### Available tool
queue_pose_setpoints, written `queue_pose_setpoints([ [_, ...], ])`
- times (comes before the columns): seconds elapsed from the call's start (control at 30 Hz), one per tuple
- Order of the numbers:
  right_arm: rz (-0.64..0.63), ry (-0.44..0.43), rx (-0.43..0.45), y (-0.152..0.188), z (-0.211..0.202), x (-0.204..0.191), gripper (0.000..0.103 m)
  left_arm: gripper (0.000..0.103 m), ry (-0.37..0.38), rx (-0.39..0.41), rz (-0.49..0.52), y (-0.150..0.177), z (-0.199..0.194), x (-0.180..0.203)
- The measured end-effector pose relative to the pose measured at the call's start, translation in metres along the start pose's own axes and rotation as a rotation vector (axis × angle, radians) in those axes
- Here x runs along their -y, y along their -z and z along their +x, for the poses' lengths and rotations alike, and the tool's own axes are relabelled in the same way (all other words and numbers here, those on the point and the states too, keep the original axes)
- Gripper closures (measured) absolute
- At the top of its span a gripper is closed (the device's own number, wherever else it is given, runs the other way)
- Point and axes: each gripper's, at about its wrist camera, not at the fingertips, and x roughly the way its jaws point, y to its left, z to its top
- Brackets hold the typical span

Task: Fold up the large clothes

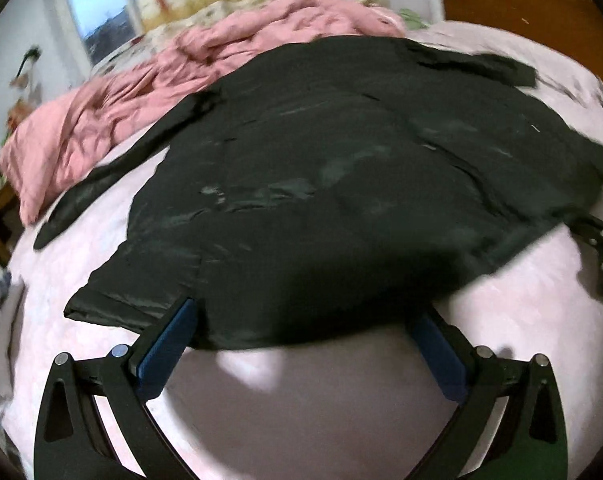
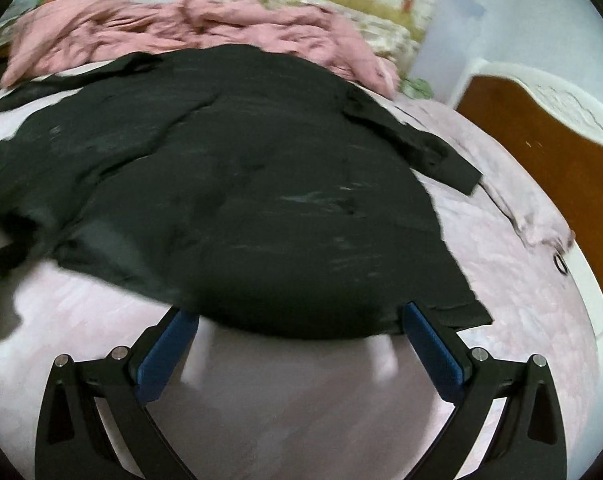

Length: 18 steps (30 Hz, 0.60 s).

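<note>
A large black garment (image 1: 341, 168) lies spread flat on a pale pink bed sheet (image 1: 301, 408), its sleeves stretched out to both sides. My left gripper (image 1: 305, 316) is open at the garment's near hem, its blue-padded fingers (image 1: 173, 340) wide apart with the hem edge lying over their tips. In the right wrist view the same garment (image 2: 241, 200) fills the middle. My right gripper (image 2: 297, 316) is open too, at the near hem by the right corner, fingers (image 2: 433, 348) spread and holding nothing. The right gripper's body (image 1: 601, 256) shows at the far right of the left wrist view.
A crumpled pink quilt (image 1: 141, 92) lies along the far side of the bed, also seen as the pink quilt (image 2: 189, 28) in the right wrist view. A brown and white headboard (image 2: 549, 152) bounds the right side. A window (image 1: 97, 16) is at the far left.
</note>
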Motion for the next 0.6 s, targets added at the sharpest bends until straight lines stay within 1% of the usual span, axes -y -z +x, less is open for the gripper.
queue_pose_setpoints([
  [0.07, 0.043, 0.023, -0.01, -0.003, 0.006, 0.01, 0.0, 0.0, 0.016, -0.012, -0.057, -0.003, 0.006, -0.014],
  [0.1, 0.07, 0.029, -0.011, -0.005, 0.009, 0.017, 0.007, 0.0, 0.022, -0.01, -0.083, -0.004, 0.009, -0.02],
  [0.13, 0.088, 0.03, -0.011, -0.006, 0.011, 0.022, 0.024, 0.004, 0.022, -0.005, -0.103, -0.005, 0.01, -0.025],
  [0.17, 0.107, 0.024, -0.013, -0.007, 0.013, 0.028, 0.034, 0.02, 0.023, 0.004, -0.116, -0.005, 0.01, -0.029],
  [0.2, 0.121, 0.014, -0.017, -0.007, 0.016, 0.032, 0.053, 0.031, 0.025, 0.012, -0.124, -0.005, 0.01, -0.031],
  [0.23, 0.131, 0.006, -0.023, -0.007, 0.015, 0.032, 0.07, 0.058, 0.018, 0.019, -0.129, -0.006, 0.009, -0.034],
  [0.27, 0.144, -0.008, -0.028, -0.006, 0.017, 0.035, 0.076, 0.087, -0.003, 0.028, -0.138, -0.005, 0.007, -0.036],
  [0.3, 0.152, -0.008, -0.018, -0.005, 0.015, 0.036, 0.09, 0.093, -0.016, 0.035, -0.149, -0.006, 0.006, -0.04],
  [0.33, 0.157, -0.006, -0.002, -0.004, 0.012, 0.037, 0.093, 0.093, -0.006, 0.049, -0.165, -0.006, 0.003, -0.044],
  [0.4, 0.159, -0.01, 0.065, -0.003, -0.004, 0.038, 0.095, 0.096, 0.0, 0.087, -0.194, -0.006, -0.009, -0.051],
  [0.43, 0.153, -0.009, 0.083, -0.003, -0.009, 0.038, 0.095, 0.097, -0.006, 0.106, -0.196, -0.005, -0.017, -0.053],
  [0.5, 0.111, 0.012, 0.135, 0.0, -0.029, 0.035, 0.096, 0.097, -0.029, 0.131, -0.185, -0.005, -0.035, -0.054],
  [0.6, 0.068, 0.038, 0.164, 0.007, -0.056, 0.029, 0.096, 0.097, -0.044, 0.158, -0.163, -0.001, -0.07, -0.055],
])
